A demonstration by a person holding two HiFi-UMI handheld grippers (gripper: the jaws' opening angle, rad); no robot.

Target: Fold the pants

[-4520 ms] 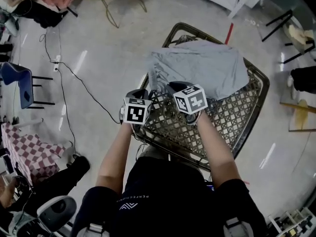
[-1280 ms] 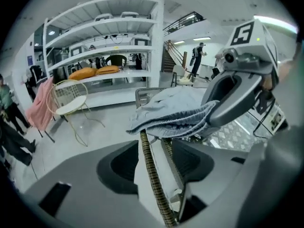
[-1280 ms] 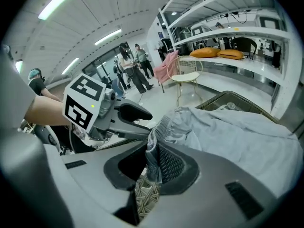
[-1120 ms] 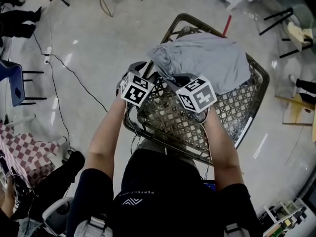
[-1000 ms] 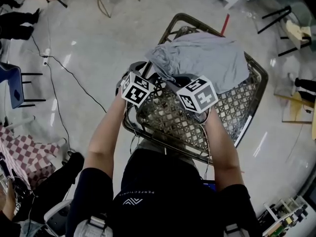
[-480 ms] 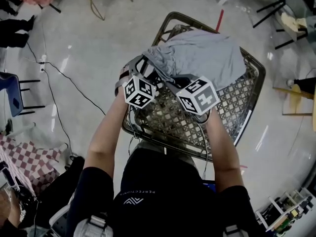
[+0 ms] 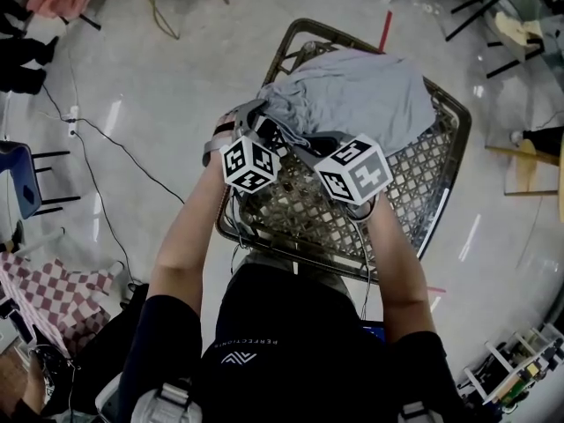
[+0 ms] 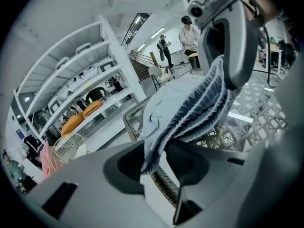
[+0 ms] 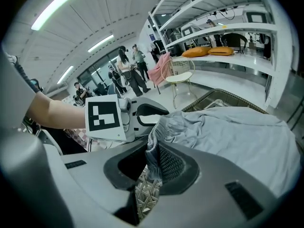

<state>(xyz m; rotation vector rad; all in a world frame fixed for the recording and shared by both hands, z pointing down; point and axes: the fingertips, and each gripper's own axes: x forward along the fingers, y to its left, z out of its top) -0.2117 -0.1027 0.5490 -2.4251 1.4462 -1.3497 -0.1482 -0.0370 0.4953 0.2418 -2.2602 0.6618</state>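
Note:
Grey pants [image 7: 361, 91] lie bunched on the far half of a woven lattice table [image 7: 441, 201]. My left gripper [image 7: 256, 135] is at the pants' near-left corner. In the left gripper view the ribbed waistband [image 8: 190, 113] hangs down into its jaws, which are closing; one ribbed pad [image 8: 164, 186] still shows bare, so the left gripper [image 8: 159, 179] is not pressed shut. My right gripper [image 7: 319, 144] sits beside it at the near edge of the pants. In the right gripper view, the right gripper [image 9: 152, 167] is shut on a fold of the waistband [image 9: 164, 127].
The table's dark rim [image 7: 238, 227] runs close to the person's body. On the floor lie a black cable [image 7: 115, 144] and a red strip [image 7: 385, 29]. A blue chair [image 7: 18, 170] and checkered cloth [image 7: 44, 280] stand left. People [image 9: 128, 70] and shelves [image 8: 85, 80] are in the background.
My left gripper has shifted right toward the pants' corner and rolled, with the waistband now in its jaws. The near-left corner of the pants is lifted and bunched. The right gripper kept still.

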